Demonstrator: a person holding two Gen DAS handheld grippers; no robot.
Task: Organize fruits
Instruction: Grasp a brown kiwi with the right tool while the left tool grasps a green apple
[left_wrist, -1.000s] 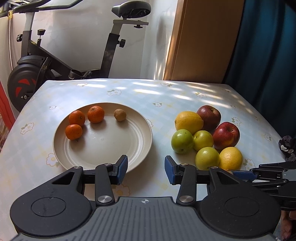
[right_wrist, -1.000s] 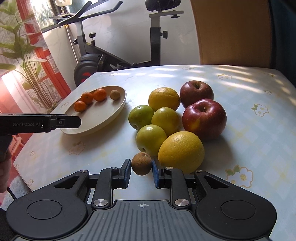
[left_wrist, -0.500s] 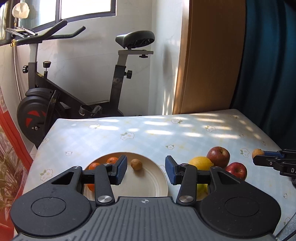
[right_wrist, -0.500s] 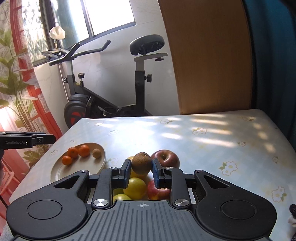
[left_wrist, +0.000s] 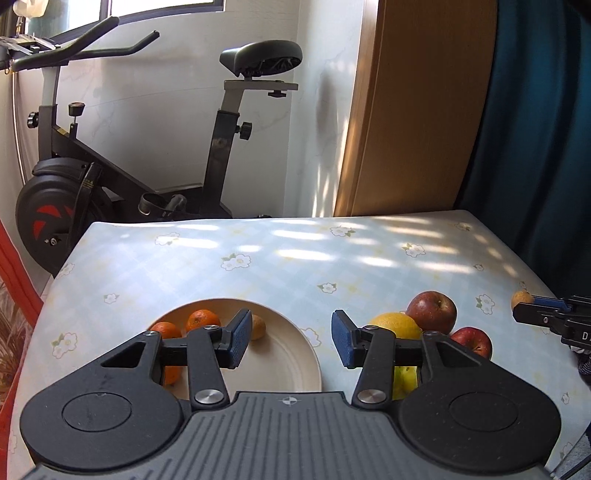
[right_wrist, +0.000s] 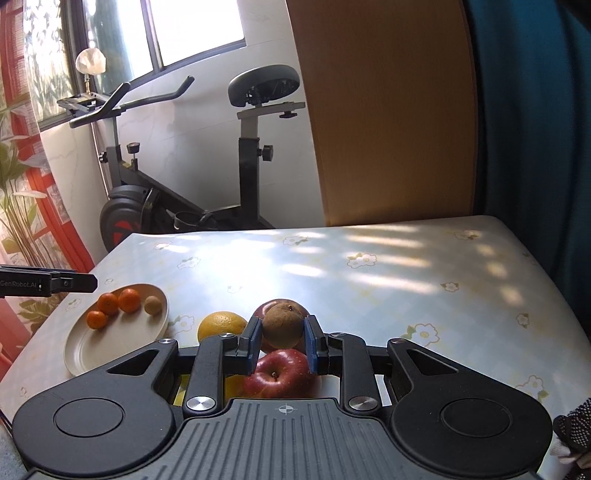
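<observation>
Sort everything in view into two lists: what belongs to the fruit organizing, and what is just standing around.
Part of the job:
- small brown round fruit, clamped in the right gripper
- round cream plate with three small orange mandarins and another small brown fruit
- two red apples
- yellow citrus fruit
- empty left gripper

Standing around:
- black exercise bike
- dark blue curtain
- floral tablecloth

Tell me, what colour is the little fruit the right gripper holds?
Brown. The fruit shows best in the right wrist view, pinched in the right gripper.

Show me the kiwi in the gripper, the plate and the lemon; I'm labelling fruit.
kiwi (right_wrist: 283, 325), right wrist view, front skin
plate (right_wrist: 110, 343), right wrist view, bare centre
lemon (right_wrist: 221, 325), right wrist view, top
</observation>
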